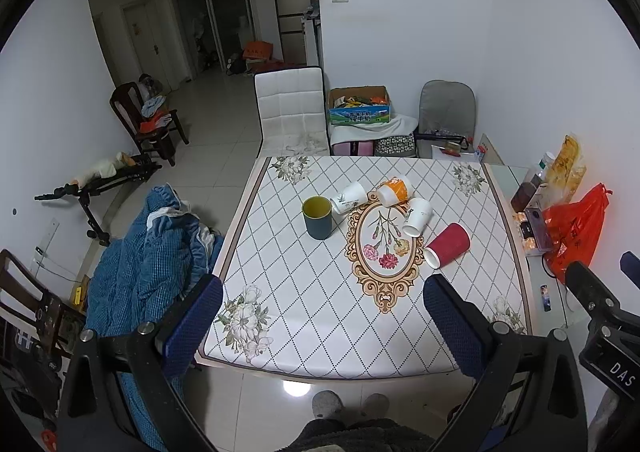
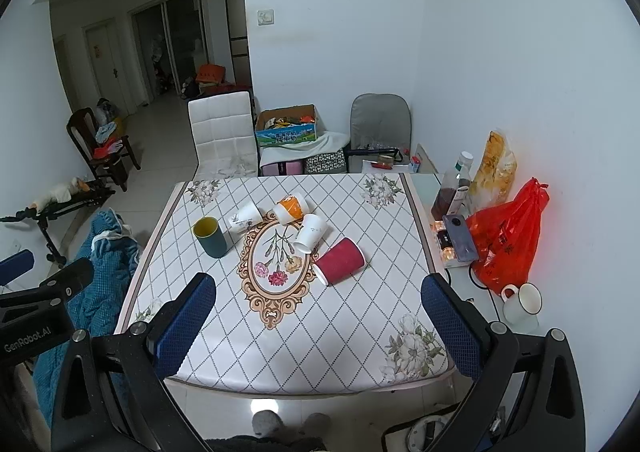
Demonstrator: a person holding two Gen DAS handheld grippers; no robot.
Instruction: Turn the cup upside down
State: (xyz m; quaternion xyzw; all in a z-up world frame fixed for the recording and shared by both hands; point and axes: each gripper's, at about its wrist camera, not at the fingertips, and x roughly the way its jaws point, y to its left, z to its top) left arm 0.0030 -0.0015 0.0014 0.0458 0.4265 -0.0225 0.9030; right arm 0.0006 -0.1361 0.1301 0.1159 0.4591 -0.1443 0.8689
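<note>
Several cups sit on the patterned table (image 1: 304,316). A teal cup with a yellow inside (image 1: 317,217) (image 2: 209,236) stands upright at the left. A white printed cup (image 1: 349,198) (image 2: 245,216), an orange-and-white cup (image 1: 395,190) (image 2: 291,208), a white cup (image 1: 417,216) (image 2: 310,232) and a red cup (image 1: 447,245) (image 2: 340,261) lie on their sides. My left gripper (image 1: 322,328) is open and empty, above the table's near edge. My right gripper (image 2: 318,324) is open and empty, also back from the cups.
A red plastic bag (image 2: 506,236), bottles, a phone (image 2: 460,238) and a white mug (image 2: 522,302) stand on the glass strip at the right. A white chair (image 1: 290,108) is behind the table. A blue blanket (image 1: 140,260) lies at the left.
</note>
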